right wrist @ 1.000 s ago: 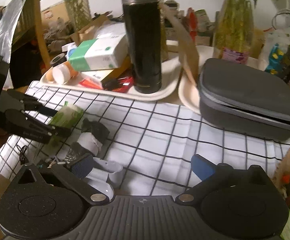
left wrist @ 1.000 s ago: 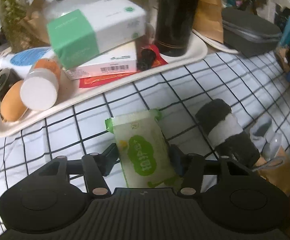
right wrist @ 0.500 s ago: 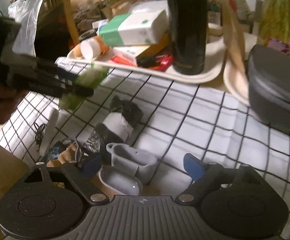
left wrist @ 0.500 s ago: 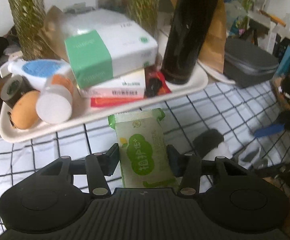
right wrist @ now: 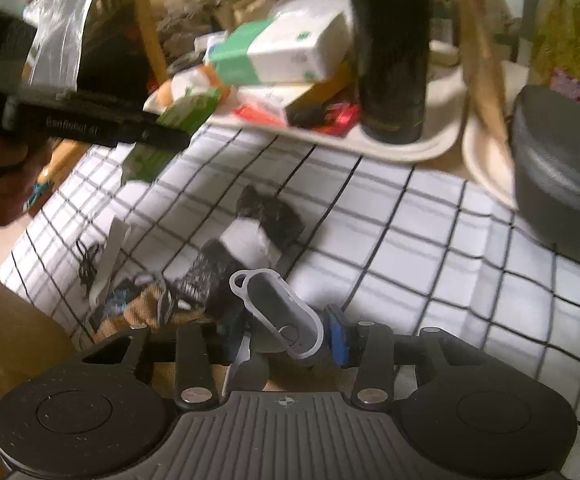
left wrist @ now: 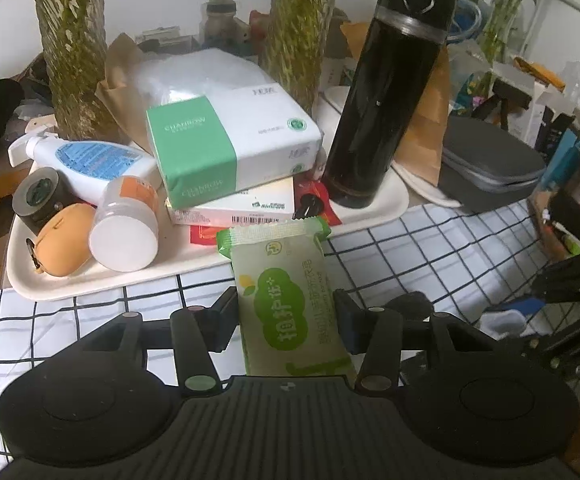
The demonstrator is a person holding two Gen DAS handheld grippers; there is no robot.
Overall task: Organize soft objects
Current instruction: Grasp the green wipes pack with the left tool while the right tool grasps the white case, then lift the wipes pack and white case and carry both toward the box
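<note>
The left gripper [left wrist: 285, 312] is clamped on the wipes pack [left wrist: 290, 292], held above the cloth [left wrist: 430, 240] with its far end at the 12 o'clock tray [left wrist: 69, 284] rim. The right gripper [right wrist: 285, 344] is closed on the grey case [right wrist: 277, 312]. Neither is placed yet; the rolled sock [right wrist: 245, 248] is left on the cloth, so the task is judged early.

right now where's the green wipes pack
In the left wrist view the wipes pack sits clamped in the left tongs, held above the checked cloth, its far end at the front edge of the white tray.
</note>
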